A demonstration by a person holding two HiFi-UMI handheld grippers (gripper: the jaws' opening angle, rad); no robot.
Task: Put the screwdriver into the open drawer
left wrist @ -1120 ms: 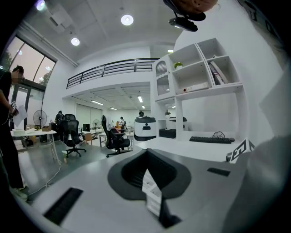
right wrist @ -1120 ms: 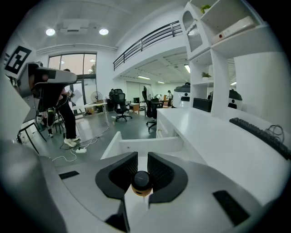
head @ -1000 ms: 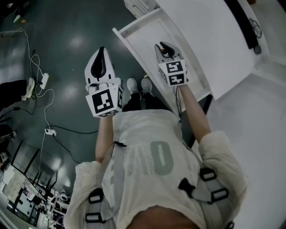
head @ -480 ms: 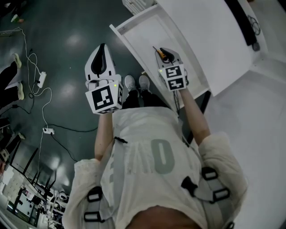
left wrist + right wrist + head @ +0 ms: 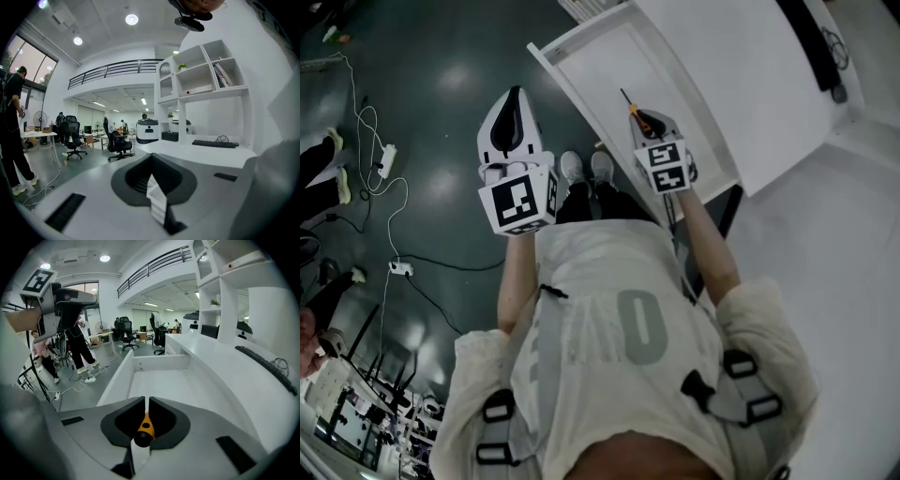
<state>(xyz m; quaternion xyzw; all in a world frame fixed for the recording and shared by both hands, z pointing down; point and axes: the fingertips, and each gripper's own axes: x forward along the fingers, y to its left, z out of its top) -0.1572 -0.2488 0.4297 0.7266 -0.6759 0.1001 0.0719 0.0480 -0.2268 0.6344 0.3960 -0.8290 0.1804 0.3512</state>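
A screwdriver (image 5: 636,113) with an orange and black handle (image 5: 144,428) and a thin dark shaft sits between the jaws of my right gripper (image 5: 648,121), which is shut on it. Its shaft points out over the open white drawer (image 5: 555,82), above the drawer's near right part. In the right gripper view the drawer (image 5: 159,383) stretches ahead with nothing showing inside it. My left gripper (image 5: 513,96) hangs over the dark floor to the left of the drawer, its jaws shut on nothing (image 5: 151,159).
The drawer juts from a white desk (image 5: 741,75) that carries a black keyboard (image 5: 267,364). My shoes (image 5: 589,170) stand just below the drawer's front. Cables and a power strip (image 5: 391,161) lie on the floor at left. People stand nearby (image 5: 77,345).
The right gripper has drawn back a little toward me along the drawer; the screwdriver's shaft and orange collar now show beyond its jaws. The left gripper has hardly moved.
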